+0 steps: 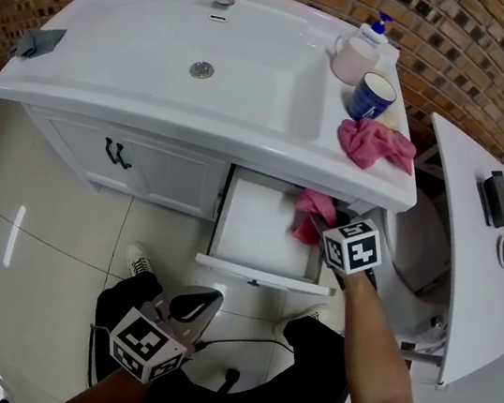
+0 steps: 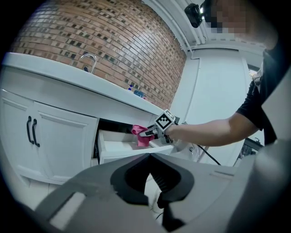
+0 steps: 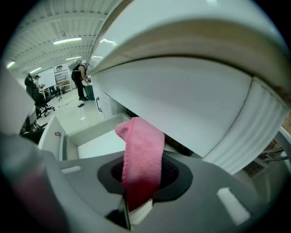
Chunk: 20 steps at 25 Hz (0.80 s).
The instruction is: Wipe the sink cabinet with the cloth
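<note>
Plainly, the right tool [image 3: 132, 205] has its jaws clamped on a pink cloth [image 3: 143, 150], which stands up out of them in a folded band. In the head view this tool [image 1: 320, 224] reaches into the open drawer [image 1: 254, 236] of the sink cabinet [image 1: 148, 168], and the cloth [image 1: 308, 213] sits at the drawer's right rear corner, just under the worktop [image 1: 272, 137] edge. Whether the cloth touches the drawer wall there I cannot tell.

The left tool [image 2: 159, 200] has its jaws together with nothing between them. It hangs low, well apart from the cabinet [image 2: 59, 136], over the person's lap [image 1: 196, 303]. Its own view shows the right tool [image 2: 148, 132] and cloth [image 2: 138, 134] at the drawer [image 2: 119, 146] from the side.

The cloth's lower end is lost between the right tool's jaws. The drawer's back lies hidden beneath the worktop, whose underside [image 3: 182, 104] fills most of the right gripper view. The right tool's jaw tips are covered by the cloth in the head view.

A second pink cloth [image 1: 373, 144] lies on the worktop beside a blue mug [image 1: 373, 97].
</note>
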{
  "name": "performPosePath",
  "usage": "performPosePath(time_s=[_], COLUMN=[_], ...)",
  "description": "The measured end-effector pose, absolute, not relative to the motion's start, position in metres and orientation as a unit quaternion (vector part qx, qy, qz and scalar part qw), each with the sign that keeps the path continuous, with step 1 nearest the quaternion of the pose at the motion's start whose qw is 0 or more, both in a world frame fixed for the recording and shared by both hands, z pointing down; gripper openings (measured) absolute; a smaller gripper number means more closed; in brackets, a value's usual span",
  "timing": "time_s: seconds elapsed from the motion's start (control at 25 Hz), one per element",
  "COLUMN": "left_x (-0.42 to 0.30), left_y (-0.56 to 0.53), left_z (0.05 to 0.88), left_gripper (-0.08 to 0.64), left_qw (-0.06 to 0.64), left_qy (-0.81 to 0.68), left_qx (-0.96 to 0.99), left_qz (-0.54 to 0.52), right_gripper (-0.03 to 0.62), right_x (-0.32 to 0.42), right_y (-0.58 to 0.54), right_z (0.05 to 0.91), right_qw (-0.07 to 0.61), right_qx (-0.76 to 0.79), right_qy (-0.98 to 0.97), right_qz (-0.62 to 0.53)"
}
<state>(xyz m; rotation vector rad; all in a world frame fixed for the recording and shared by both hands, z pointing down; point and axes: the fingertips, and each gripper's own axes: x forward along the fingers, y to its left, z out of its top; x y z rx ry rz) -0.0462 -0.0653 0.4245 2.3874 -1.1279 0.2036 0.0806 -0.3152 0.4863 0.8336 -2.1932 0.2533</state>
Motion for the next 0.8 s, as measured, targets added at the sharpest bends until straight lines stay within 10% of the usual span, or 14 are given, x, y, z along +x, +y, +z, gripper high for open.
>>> performPosePath(time_s=[0.8], left_x=[-0.026], left_y=[-0.021], left_z=[0.382], left_gripper=[0.005], left_qw=[0.205], left_qy=[-0.412], left_qx=[0.885], left_qz=[0.073], right_gripper=[0.094], right_x=[0.109], right_y=[-0.084], right_z=[0.338], right_qw=[0.135], right_qx=[0.332], right_qy=[-0.924], right_qz=[0.132])
